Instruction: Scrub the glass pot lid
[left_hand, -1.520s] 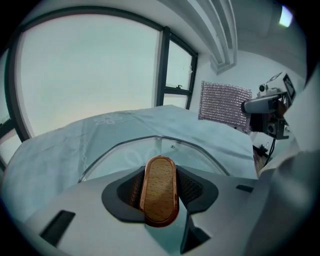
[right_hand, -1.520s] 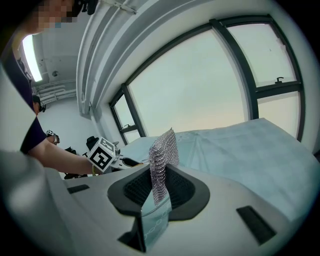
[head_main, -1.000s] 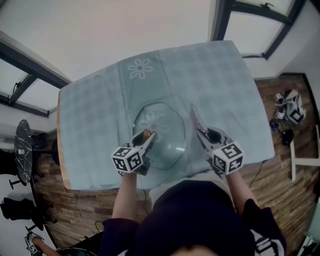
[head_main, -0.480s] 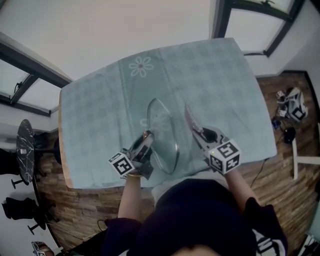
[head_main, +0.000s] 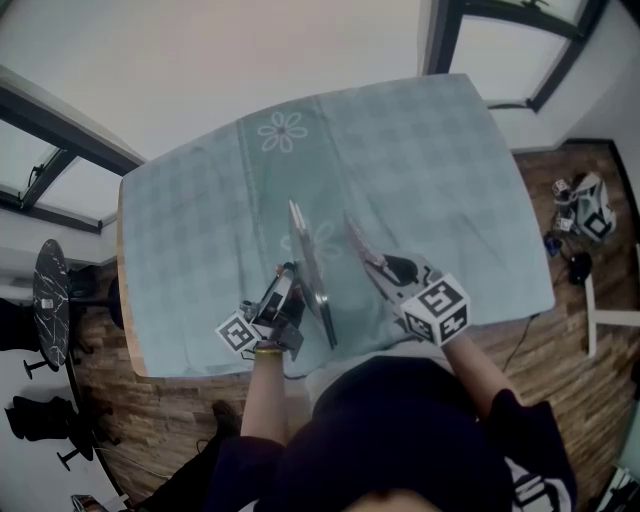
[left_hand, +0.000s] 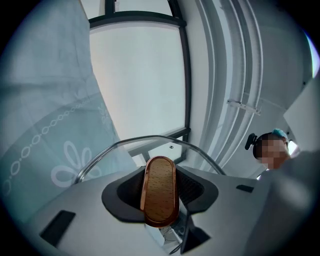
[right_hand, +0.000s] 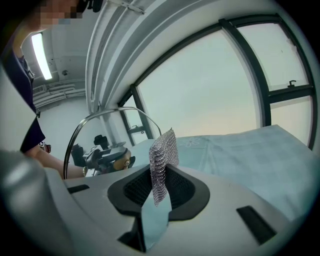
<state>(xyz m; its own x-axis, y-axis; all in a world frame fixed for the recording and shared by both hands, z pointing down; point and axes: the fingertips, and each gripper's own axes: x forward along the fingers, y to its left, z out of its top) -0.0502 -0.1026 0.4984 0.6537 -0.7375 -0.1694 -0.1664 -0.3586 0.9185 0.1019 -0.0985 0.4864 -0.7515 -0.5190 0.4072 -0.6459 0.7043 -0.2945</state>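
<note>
The person stands at the near edge of the worktop (head_main: 121, 290), which is covered by a pale teal checked cloth (head_main: 430, 160) with white flower prints. The left tongs (head_main: 283, 295) are clenched on the wooden knob (left_hand: 160, 192) of the glass pot lid (head_main: 310, 275); the left gripper view shows the knob squeezed between the two dark pads, with the lid's steel-rimmed curve arching just beyond it. The lid is turned up on its edge, so from above it shows as little more than a thin slanted line. It sits close to the near edge of the worktop, about midway between the two near corners (whether its lower rim touches the cloth I cannot tell).

The right tongs (head_main: 372, 262) are clamped on a strip of silvery metal mesh scrubber (right_hand: 162, 157), which sticks up out of the jaws. They sit just to the right of the lid, pointing toward its glass face, with a small gap between mesh and glass. From the right gripper view the lid's rim rises as a tall arc at the left, and the left tongs show through the glass behind it.
</note>
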